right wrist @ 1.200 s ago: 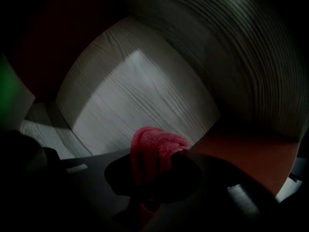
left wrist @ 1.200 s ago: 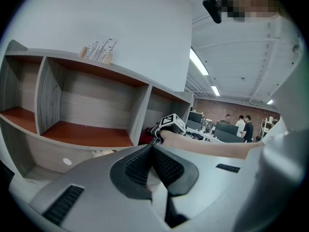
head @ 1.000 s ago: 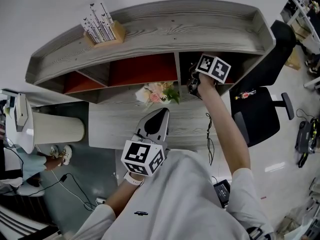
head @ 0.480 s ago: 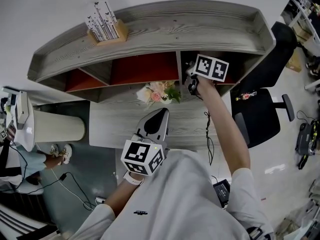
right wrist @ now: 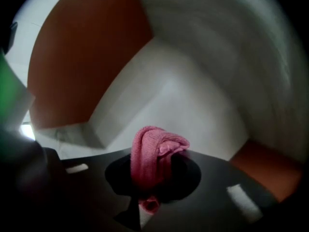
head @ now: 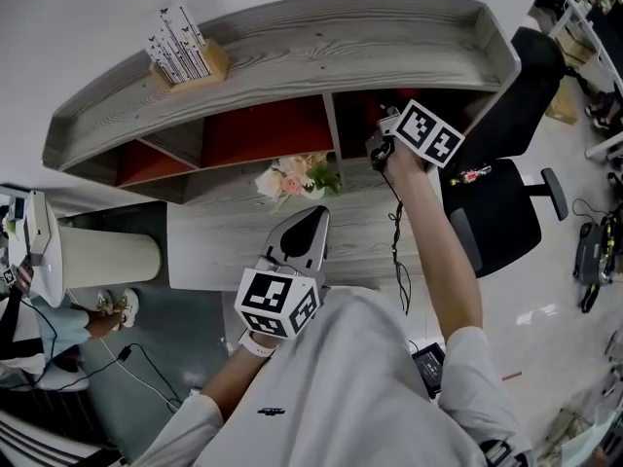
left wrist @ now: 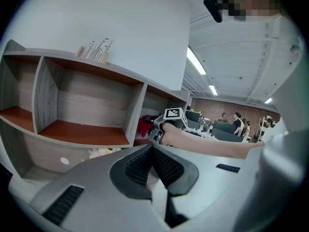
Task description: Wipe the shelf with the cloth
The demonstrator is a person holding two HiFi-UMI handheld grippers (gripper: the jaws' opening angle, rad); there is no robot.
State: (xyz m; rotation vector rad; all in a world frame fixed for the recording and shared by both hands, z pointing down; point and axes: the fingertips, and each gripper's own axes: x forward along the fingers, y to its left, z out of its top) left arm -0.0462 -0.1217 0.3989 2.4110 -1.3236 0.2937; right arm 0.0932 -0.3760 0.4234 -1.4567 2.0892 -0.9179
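The grey wooden shelf (head: 292,42) has orange-backed compartments. My right gripper (head: 382,132) reaches into the right-hand compartment, its marker cube just outside the opening. In the right gripper view it (right wrist: 152,178) is shut on a pink cloth (right wrist: 154,151), bunched up between the jaws in front of the compartment's grey wall (right wrist: 193,100) and orange panel (right wrist: 87,47). The left gripper view shows the cloth (left wrist: 144,125) as a red lump ahead of the right gripper (left wrist: 158,127). My left gripper (head: 316,220) hangs over the desk, shut and empty (left wrist: 153,151).
A bunch of flowers (head: 297,178) lies on the desk (head: 224,246) under the shelf. A wooden card holder (head: 185,52) stands on the shelf top. A black office chair (head: 496,212) is at the right, a white cylinder (head: 97,256) at the left. A cable (head: 397,251) hangs down.
My right gripper, with the cloth, has moved to the right inside the right-hand compartment. The left gripper has stayed where it was. The head view has shifted a little.
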